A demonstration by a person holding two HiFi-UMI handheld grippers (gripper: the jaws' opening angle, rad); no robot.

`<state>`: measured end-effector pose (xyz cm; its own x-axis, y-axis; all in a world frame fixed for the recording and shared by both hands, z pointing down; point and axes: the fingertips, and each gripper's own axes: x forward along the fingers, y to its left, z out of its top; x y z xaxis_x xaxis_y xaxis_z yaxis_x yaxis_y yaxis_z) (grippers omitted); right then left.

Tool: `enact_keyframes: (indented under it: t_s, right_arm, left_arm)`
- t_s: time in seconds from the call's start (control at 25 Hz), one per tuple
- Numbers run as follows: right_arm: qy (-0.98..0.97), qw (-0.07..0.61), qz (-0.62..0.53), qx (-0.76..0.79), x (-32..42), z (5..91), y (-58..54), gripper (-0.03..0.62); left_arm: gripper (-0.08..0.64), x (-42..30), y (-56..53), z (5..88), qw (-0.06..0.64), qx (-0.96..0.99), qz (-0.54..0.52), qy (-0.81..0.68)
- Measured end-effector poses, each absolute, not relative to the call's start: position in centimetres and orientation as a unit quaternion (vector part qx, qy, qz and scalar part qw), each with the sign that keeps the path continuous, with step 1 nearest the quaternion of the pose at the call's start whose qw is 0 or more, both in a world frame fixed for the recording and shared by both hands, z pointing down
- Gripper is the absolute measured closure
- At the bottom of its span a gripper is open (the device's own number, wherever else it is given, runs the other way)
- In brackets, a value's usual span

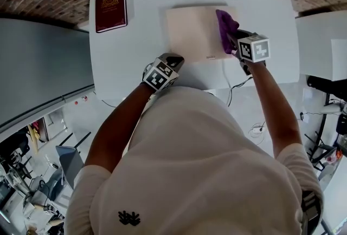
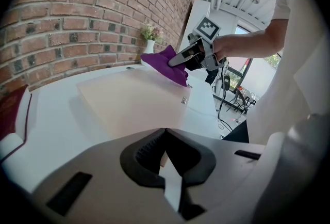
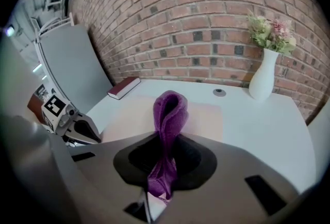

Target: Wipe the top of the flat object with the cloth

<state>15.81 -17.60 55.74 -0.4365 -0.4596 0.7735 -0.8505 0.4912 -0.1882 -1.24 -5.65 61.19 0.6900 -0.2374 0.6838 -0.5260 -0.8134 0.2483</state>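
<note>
My right tongs (image 3: 164,140) clamp the cloth (image 3: 169,107) at the flat object's (image 1: 192,31) corner; left tongs (image 2: 164,132) closed, empty. Wiping seems barely begun.

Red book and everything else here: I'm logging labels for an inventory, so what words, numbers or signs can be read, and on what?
Nothing reads as words or numbers.
Red book: gold crest, any lettering too small to read.
Flat object: small edge tag, too blurred.
Left gripper and right gripper: square markers, no letters.
Shirt: black emblem, unreadable.
Purple cloth: no print.
</note>
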Motion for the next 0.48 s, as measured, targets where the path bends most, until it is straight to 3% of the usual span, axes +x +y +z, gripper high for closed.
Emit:
enact_keyframes:
  t_s: [0.48]
  right_arm:
    - [-0.851,0.341,0.298,0.265,0.5,57.2,-11.9,0.515]
  left_arm:
    - [0.535,-1.5,-5.7,61.5,0.212,0.896,0.329,-0.211]
